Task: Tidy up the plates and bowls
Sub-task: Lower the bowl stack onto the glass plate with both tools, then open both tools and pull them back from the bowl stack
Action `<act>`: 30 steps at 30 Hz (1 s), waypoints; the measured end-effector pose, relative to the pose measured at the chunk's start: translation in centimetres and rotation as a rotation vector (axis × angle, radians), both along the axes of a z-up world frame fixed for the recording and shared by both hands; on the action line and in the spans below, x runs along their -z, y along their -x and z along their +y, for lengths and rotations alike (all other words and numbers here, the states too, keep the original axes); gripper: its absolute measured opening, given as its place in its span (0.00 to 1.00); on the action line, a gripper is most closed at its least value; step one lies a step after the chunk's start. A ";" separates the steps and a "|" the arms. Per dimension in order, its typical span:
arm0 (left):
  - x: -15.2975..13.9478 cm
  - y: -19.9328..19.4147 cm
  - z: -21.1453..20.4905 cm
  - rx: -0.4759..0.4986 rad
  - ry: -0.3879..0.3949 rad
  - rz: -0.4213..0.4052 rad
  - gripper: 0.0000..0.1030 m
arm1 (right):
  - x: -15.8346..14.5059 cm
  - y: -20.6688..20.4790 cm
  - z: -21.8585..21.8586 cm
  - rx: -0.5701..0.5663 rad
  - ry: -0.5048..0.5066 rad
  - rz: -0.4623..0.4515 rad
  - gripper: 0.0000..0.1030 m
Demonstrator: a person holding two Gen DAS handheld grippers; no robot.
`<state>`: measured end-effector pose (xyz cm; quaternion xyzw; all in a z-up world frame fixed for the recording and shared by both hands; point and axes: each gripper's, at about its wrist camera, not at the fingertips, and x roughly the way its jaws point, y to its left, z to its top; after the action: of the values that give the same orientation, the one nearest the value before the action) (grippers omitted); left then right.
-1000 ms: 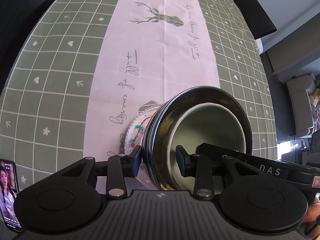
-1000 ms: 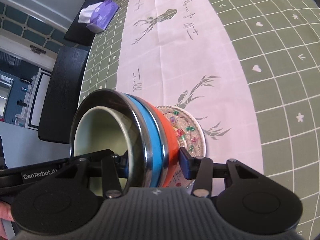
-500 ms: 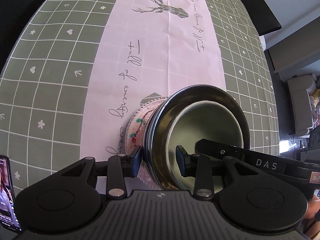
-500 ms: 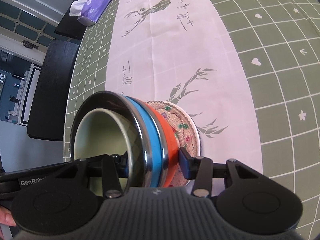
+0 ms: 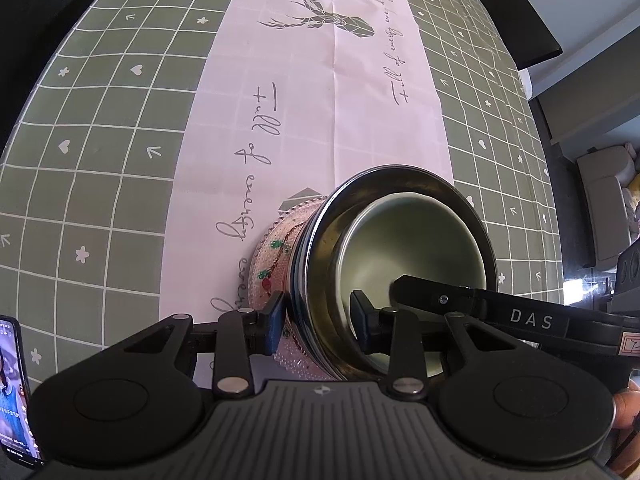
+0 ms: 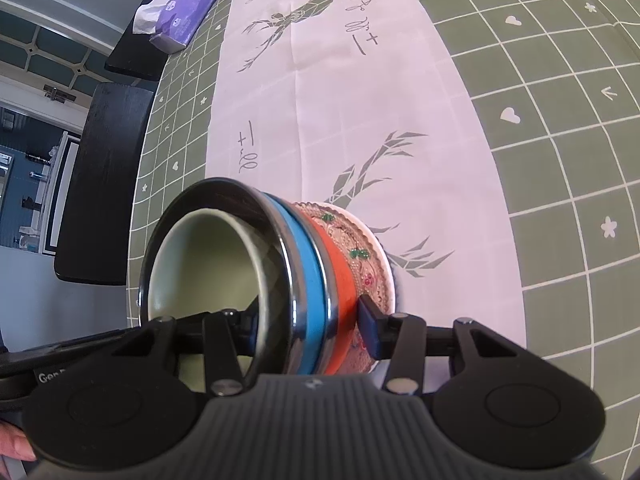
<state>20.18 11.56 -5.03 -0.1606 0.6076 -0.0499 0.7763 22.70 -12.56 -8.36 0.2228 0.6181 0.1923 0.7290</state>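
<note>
A stack of dishes is held between both grippers just over the pink runner: a patterned glass plate (image 5: 276,256) underneath, orange (image 6: 340,280) and blue (image 6: 306,256) bowls, a steel bowl (image 5: 332,240), and a pale green bowl (image 5: 416,248) nested inside. My left gripper (image 5: 318,322) is shut on the stack's near rim, one finger under the plate, the other inside the bowls. My right gripper (image 6: 308,320) is shut on the opposite rim the same way. Whether the plate touches the table I cannot tell.
The table has a green grid cloth (image 5: 100,128) with a pink deer-print runner (image 5: 320,92). A phone (image 5: 12,392) lies at the near left edge. A purple tissue pack (image 6: 176,20) sits at the far left corner. Black chairs (image 6: 100,176) stand alongside.
Both grippers, still shut on the stack, have carried it a little farther along the runner; the cloth's print has slid toward the cameras. The grip has not changed.
</note>
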 end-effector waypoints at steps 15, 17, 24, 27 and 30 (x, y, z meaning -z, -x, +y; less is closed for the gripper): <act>0.6 0.0 1.5 -0.053 0.068 -0.028 0.76 | -1.3 -0.4 0.4 -0.029 0.054 -0.062 0.68; 0.7 -0.1 2.0 -0.056 0.109 -0.016 0.77 | -1.2 -0.4 0.4 -0.031 0.054 -0.061 0.68; -1.0 0.4 2.5 -0.039 0.096 -0.069 0.78 | -2.3 -0.2 0.4 -0.042 0.054 -0.089 0.73; -2.2 0.7 2.6 -0.033 0.079 -0.109 0.78 | -3.5 0.1 0.5 -0.050 0.061 -0.122 0.75; -3.3 1.1 2.4 -0.019 0.042 -0.152 0.78 | -4.9 0.5 0.4 -0.055 0.067 -0.162 0.80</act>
<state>19.04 13.96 -1.70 -0.1782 0.5441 -0.0673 0.8171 22.18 -12.16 -3.43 0.1648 0.5689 0.2088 0.7782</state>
